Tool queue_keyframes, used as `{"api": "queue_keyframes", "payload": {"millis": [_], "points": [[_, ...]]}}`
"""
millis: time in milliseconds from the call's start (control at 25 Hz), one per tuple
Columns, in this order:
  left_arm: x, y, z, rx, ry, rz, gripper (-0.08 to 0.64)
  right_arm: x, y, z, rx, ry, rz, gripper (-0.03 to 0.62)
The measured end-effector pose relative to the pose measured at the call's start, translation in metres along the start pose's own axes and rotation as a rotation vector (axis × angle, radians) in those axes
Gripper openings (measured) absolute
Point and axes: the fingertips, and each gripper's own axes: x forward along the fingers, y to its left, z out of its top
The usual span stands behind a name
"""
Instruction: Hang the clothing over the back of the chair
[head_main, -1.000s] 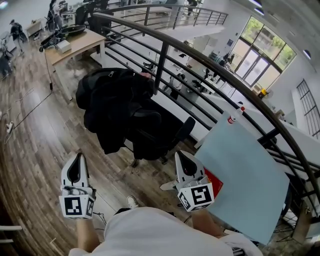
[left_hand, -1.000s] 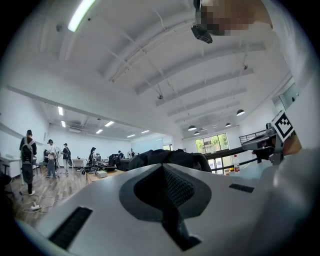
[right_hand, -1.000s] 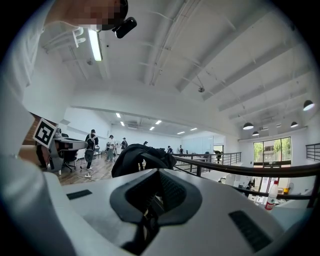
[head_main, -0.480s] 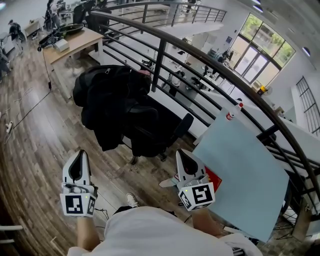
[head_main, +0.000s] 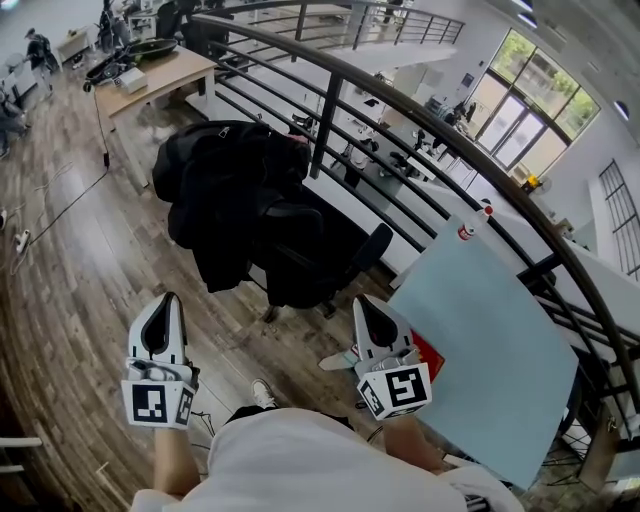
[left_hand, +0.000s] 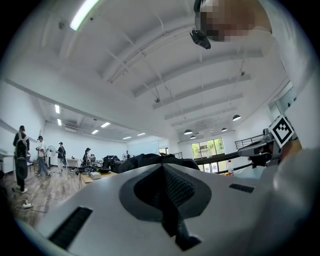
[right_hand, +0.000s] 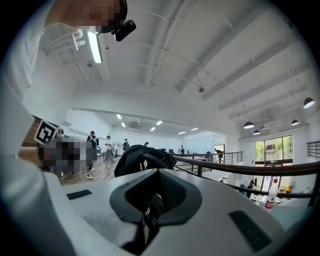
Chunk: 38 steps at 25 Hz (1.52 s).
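Black jacket (head_main: 225, 190) is draped over the back of the office chair (head_main: 310, 270), bulk on top and one side hanging down toward the floor (head_main: 80, 280). It rests on the backrest with nothing holding it, so the hang looks done. It sits bunched rather than spread flat, but most of the weight is on the back, so it probably won't slide.

The chair stands just beside the railing (head_main: 330, 100), away from the desk (head_main: 160, 80) at top left. The seat faces roughly toward the person, back toward the rail.

Left gripper (head_main: 165, 305) is low, close to the person's body and well apart from the chair. Its fingers are closed together with nothing between them; the left gripper view shows the pads meeting and the jacket (left_hand: 150, 160) only in the distance. Right gripper (head_main: 362, 305) is the same: pulled in near the torso, fingers together, empty, jacket (right_hand: 142, 157) far ahead past the tips. Both point level at the chair, likely a rest pose since no grip is needed now.

A pale blue board (head_main: 490, 350) leans at right by the rail with a bottle (head_main: 470, 228) at its top edge; it plays no part in the task.

Judgement: task at or near its end, with at most some straightening of the jacket left.
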Motion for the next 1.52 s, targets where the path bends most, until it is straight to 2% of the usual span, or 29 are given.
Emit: {"api": "queue_keyframes", "payload": {"millis": [640,1520], "points": [[-0.014,0.006,-0.003,-0.013,0.009,0.027,0.023,0.008,0.017,0.002,-0.008,-0.002,0.058,0.015],[-0.018,0.003,-0.002,-0.015,0.004,0.008,0.023,0.001,0.021,0.004,-0.032,0.0,0.04,0.015]]}}
